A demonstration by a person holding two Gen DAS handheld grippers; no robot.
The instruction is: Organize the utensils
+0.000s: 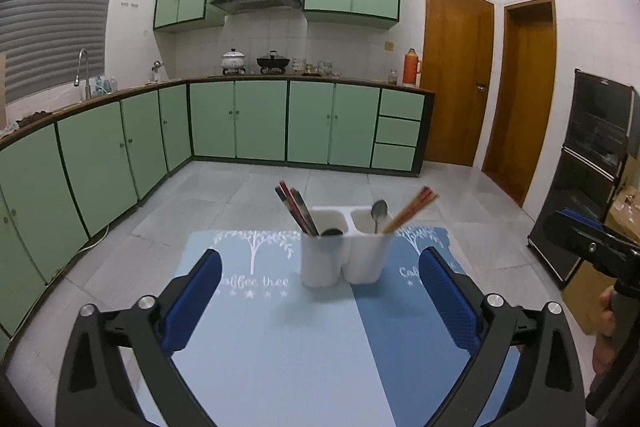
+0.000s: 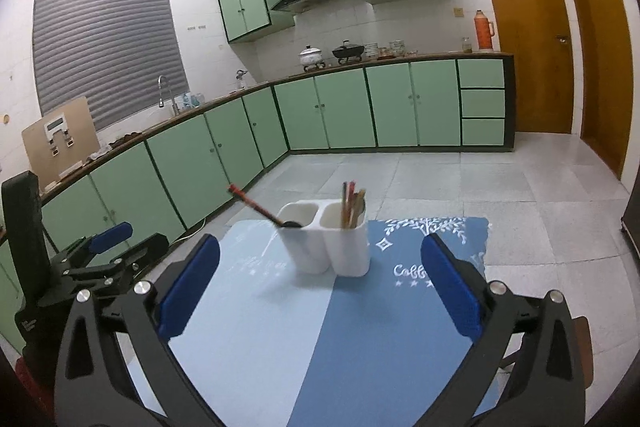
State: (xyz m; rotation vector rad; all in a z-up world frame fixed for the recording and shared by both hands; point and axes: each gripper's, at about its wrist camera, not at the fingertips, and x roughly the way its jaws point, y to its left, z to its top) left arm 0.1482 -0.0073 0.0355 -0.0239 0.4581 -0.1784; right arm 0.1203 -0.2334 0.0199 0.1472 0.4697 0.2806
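A white two-compartment utensil holder (image 1: 340,255) stands on a blue placemat (image 1: 280,339). Its left cup holds dark red chopsticks (image 1: 296,207) and a dark ladle-like head. Its right cup holds a metal spoon (image 1: 378,213) and light wooden chopsticks (image 1: 408,209). My left gripper (image 1: 320,299) is open and empty, just short of the holder. In the right wrist view the holder (image 2: 326,243) stands ahead with chopsticks (image 2: 350,203) in its right cup and a dark utensil (image 2: 256,207) leaning left. My right gripper (image 2: 320,291) is open and empty.
The placemat (image 2: 320,347) covers a small table. Green kitchen cabinets (image 1: 260,119) line the far wall and the left. Wooden doors (image 1: 458,75) are at the right. A black appliance cabinet (image 1: 592,167) stands at the far right. The other gripper shows at the left edge (image 2: 108,255).
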